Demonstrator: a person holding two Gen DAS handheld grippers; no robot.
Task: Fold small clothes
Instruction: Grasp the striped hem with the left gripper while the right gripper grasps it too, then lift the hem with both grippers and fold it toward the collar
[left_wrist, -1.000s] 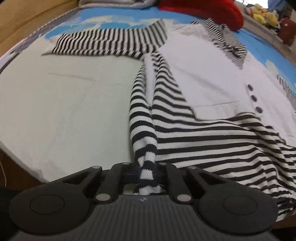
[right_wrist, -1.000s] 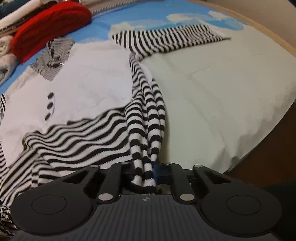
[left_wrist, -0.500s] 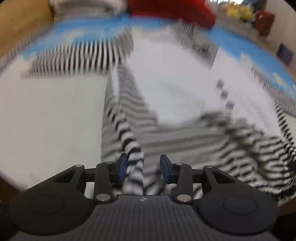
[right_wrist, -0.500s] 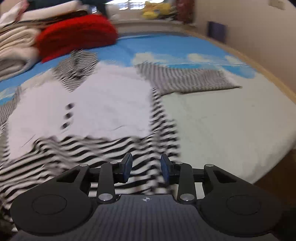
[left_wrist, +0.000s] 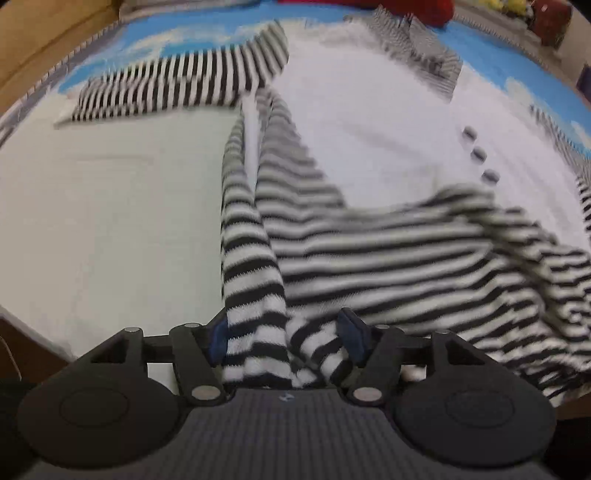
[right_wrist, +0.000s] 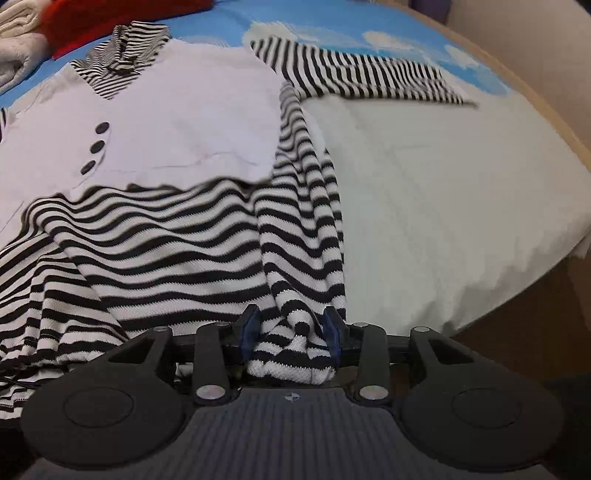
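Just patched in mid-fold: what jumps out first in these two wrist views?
The black-and-white striped garment with a white front panel fills both views, spread on a pale sheet with one striped sleeve stretched sideways. Its bunched striped hem lies between each set of tongs, left and right, whose jaws have just been opening and no longer pinch it. Three dark buttons mark the panel, and something red lies at the far edge.

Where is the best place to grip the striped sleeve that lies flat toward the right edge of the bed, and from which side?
Probably the cuff end of the striped sleeve, from above: it lies flat and straight, away from the white vest panel, so that end is free to fold inward.
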